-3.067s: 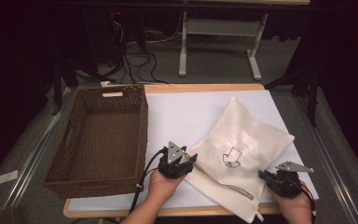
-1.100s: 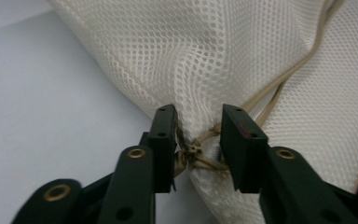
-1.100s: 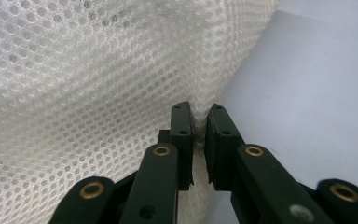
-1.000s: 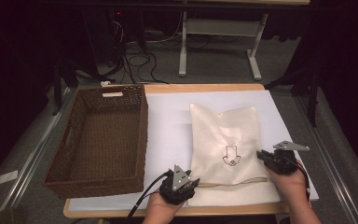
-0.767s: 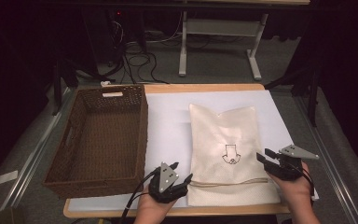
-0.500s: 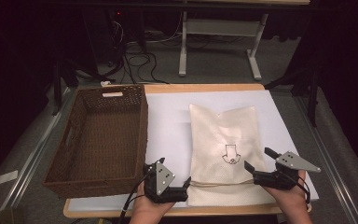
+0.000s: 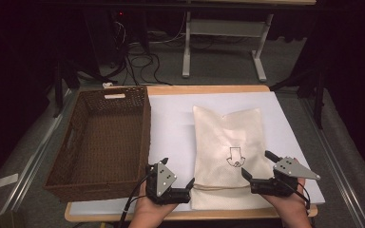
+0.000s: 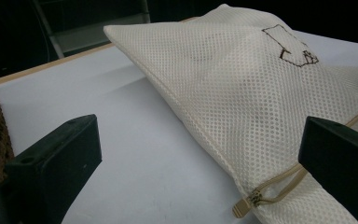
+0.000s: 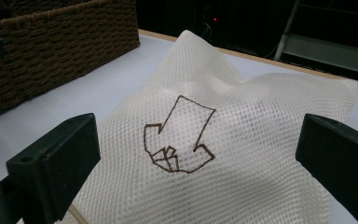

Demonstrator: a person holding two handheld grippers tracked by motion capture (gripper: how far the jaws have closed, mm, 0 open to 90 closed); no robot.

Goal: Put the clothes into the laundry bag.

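Observation:
A cream mesh bag (image 7: 230,152) with a brown arrow emblem (image 7: 234,156) lies flat on the white sheet, its zipped end toward the near edge. My left gripper (image 7: 177,171) stands open at the bag's near left corner, jaws wide apart and touching nothing. In the left gripper view the bag (image 8: 242,79) and its zipper pull (image 8: 244,206) lie between the open left gripper (image 8: 200,135). My right gripper (image 7: 255,163) is open over the bag's near right part. In the right gripper view the emblem (image 9: 179,137) sits between the wide jaws of the right gripper (image 9: 198,130).
A brown wicker basket (image 7: 102,137) stands on the left of the table, close to my left gripper, and its wall (image 9: 51,42) is also in the right gripper view. The white sheet (image 7: 171,123) has bare room between basket and bag. Table legs and cables stand beyond the far edge.
The bag, skewed three seconds ago, now lies straight. Over the last second both grippers turned inward toward the bag's near end, and the right one dropped closer to the near edge.

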